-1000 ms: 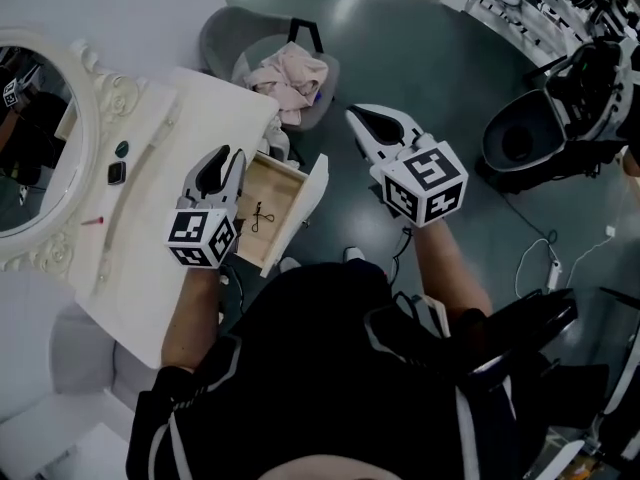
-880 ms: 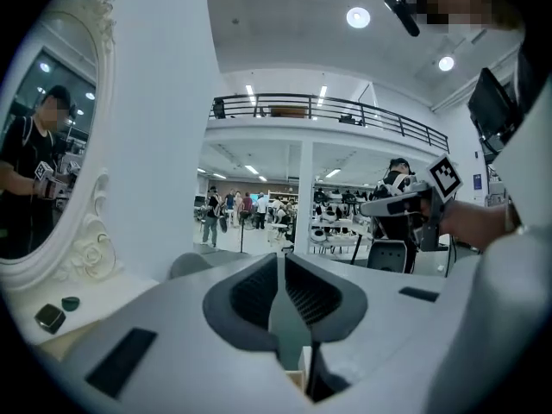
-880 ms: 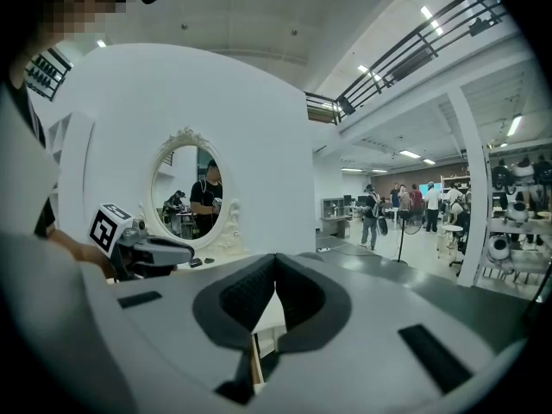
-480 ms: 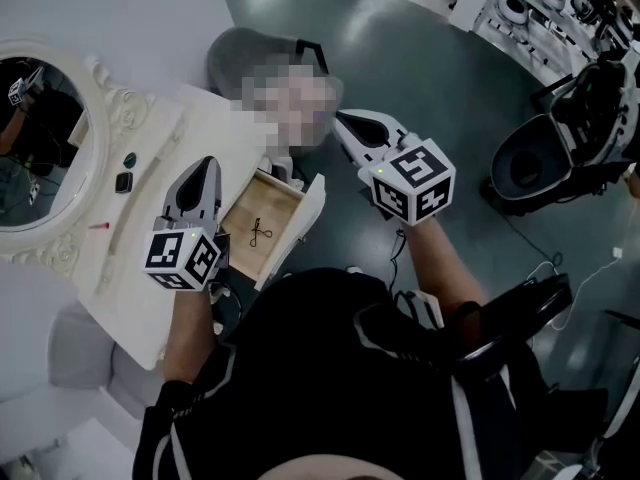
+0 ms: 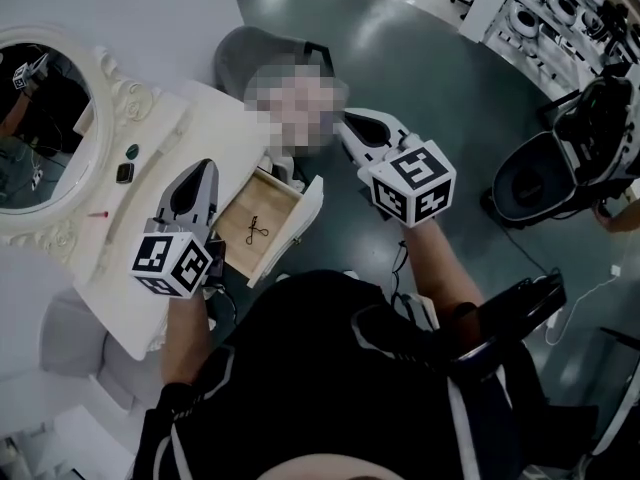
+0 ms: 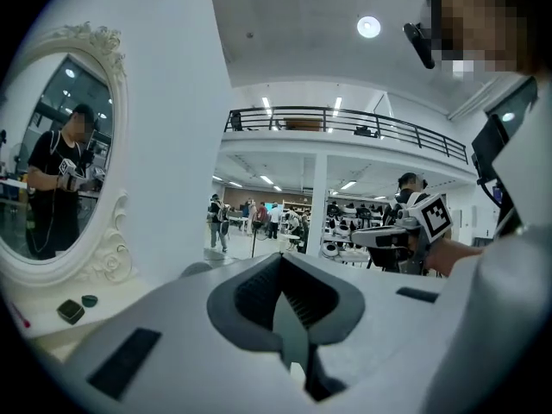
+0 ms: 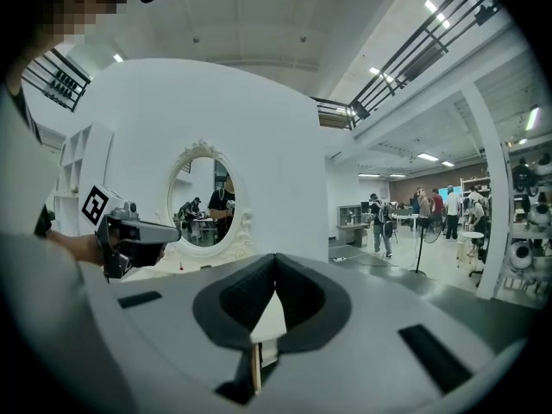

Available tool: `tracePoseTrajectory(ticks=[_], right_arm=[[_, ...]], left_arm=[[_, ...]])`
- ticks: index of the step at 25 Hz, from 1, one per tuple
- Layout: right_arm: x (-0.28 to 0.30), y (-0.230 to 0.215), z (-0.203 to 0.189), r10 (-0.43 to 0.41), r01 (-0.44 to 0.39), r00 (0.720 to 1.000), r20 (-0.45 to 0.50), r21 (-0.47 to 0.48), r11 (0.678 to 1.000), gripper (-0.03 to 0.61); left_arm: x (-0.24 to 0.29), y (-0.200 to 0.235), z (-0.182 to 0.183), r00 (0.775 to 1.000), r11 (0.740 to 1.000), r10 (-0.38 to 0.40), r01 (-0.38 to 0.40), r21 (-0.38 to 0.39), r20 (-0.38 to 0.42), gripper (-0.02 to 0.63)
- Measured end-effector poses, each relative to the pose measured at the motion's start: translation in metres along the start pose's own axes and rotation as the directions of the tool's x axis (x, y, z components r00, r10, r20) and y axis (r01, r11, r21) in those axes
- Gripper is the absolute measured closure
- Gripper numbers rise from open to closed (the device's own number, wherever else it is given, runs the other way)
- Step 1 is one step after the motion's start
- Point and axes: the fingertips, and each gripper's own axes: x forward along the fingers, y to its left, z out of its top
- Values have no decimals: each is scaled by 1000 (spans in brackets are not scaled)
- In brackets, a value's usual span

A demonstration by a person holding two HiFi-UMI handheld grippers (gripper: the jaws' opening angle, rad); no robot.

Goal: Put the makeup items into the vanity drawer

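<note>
Now the left gripper (image 5: 199, 168) and right gripper (image 5: 353, 121) are both closed, empty; a dark compact (image 5: 125, 173) lies on the bench (image 5: 215, 133) near the mirror (image 5: 40, 138), likely light, hard, slick; best pinched across opposite edges.

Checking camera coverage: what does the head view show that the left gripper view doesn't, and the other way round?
Head view only: the open drawer with a small dark tool lying in it, and the left gripper seen from outside.
Left gripper view only: the hall with people, the balcony railing, and the left gripper's own jaws, shut with nothing between them.
Both: the oval mirror, the round green item and square dark item on the vanity top, and the right gripper.
</note>
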Motion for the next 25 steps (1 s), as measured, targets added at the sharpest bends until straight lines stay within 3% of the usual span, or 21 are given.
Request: tracePoseTrajectory(ticks=[9,18,25], right_arm=[[-2,-2,3,-19,18,1000,-13,-28,999,575],[-2,1,6,-14,14,1000,-8,-42,999,575],[-4,3,7,-19,18,1000,-9,-48,999,575]], left_arm=[[-9,-5,15,999,994,45,-46,99,13,611],[-8,-11,22,997,1000,3,-3,3,83,611],[-14,-13,30,995,999,13,-17,43,97,609]])
